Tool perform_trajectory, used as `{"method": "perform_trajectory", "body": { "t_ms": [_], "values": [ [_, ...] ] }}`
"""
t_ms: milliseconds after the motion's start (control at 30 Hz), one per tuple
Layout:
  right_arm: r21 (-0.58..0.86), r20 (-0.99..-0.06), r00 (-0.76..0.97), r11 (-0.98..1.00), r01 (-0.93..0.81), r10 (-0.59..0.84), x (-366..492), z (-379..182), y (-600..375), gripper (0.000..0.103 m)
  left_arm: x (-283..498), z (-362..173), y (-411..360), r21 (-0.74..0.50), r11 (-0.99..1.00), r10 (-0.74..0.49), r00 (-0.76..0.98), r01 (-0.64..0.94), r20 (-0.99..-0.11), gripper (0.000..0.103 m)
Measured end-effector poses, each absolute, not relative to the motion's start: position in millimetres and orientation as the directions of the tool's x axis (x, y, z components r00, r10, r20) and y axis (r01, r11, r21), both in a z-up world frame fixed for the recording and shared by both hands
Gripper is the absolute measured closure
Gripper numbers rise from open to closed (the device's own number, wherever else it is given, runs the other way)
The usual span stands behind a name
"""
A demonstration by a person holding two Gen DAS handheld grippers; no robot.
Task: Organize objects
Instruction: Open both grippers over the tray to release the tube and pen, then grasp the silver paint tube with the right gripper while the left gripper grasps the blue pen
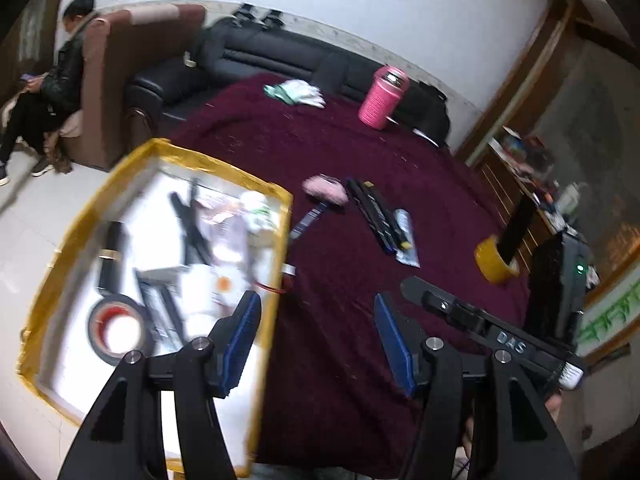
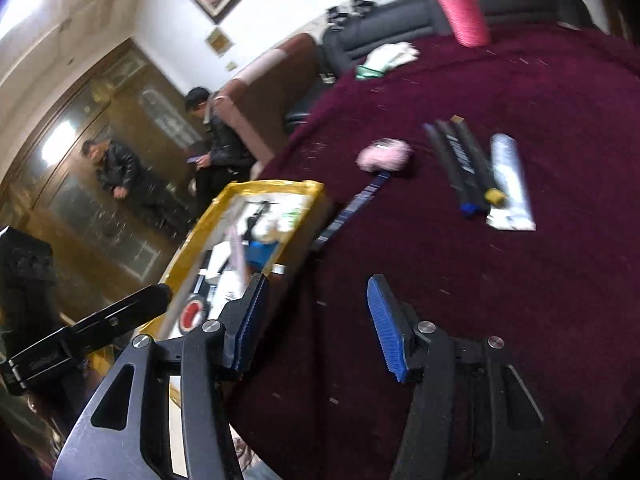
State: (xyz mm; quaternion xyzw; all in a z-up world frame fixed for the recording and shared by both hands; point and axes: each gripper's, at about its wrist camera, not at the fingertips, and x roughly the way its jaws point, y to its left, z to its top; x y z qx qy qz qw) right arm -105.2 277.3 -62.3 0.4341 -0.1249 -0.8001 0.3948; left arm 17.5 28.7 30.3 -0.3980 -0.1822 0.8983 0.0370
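Both grippers stand spread with nothing between their blue pads: the left gripper (image 1: 316,344) fills the bottom of its view, straddling the box's right wall and the cloth, and the right gripper (image 2: 314,324) does the same in its own view. Empty jaws suggest each is between items, free to reach for the next.

Filling most of both frames, the maroon cloth (image 1: 360,152) serves as the sorting surface. At left, the yellow-taped box (image 1: 276,196) is the collecting place; it already holds a red-cored tape roll (image 1: 116,330), dark tools and papers, blurred.

Still out on the cloth, right of centre, lie the black sticks (image 1: 376,216) with a silver tube (image 1: 406,236) touching them, likely waiting their turn. Just beside the box's upper right corner sits the pink fluffy brush (image 1: 325,190), its handle pointing toward the box. A yellow tape roll (image 1: 496,264) rests at the right edge, and a pink bottle (image 1: 382,98) stands upright at the far side.
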Motion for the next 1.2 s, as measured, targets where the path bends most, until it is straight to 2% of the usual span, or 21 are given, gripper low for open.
{"method": "perform_trajectory", "body": {
  "t_ms": [233,500,833,1000,1200],
  "values": [
    [0.534,-0.622,-0.334,-0.696,0.481,-0.708,-109,-74,307,0.051,3,6,45,-0.387,-0.919,0.257,-0.621,0.082,-0.741,0.041],
    [0.474,-0.663,-0.358,-0.739,0.480,-0.658,-125,-81,312,0.051,-5,-4,53,-0.368,-0.926,0.250,-0.596,0.081,-0.763,0.041],
    [0.362,-0.728,-0.414,-0.819,0.445,-0.546,-192,-70,302,0.051,-15,-3,61,-0.380,-0.924,0.283,-0.595,0.041,-0.752,0.041],
    [0.335,-0.782,-0.411,-0.872,0.355,-0.468,-233,-79,304,0.051,-24,-3,61,-0.381,-0.924,0.295,-0.597,0.019,-0.746,0.041],
    [0.283,-0.832,-0.379,-0.898,0.336,-0.404,-273,-100,292,0.054,-34,-3,54,-0.387,-0.922,0.300,-0.586,0.026,-0.753,0.041]
  ]
}}
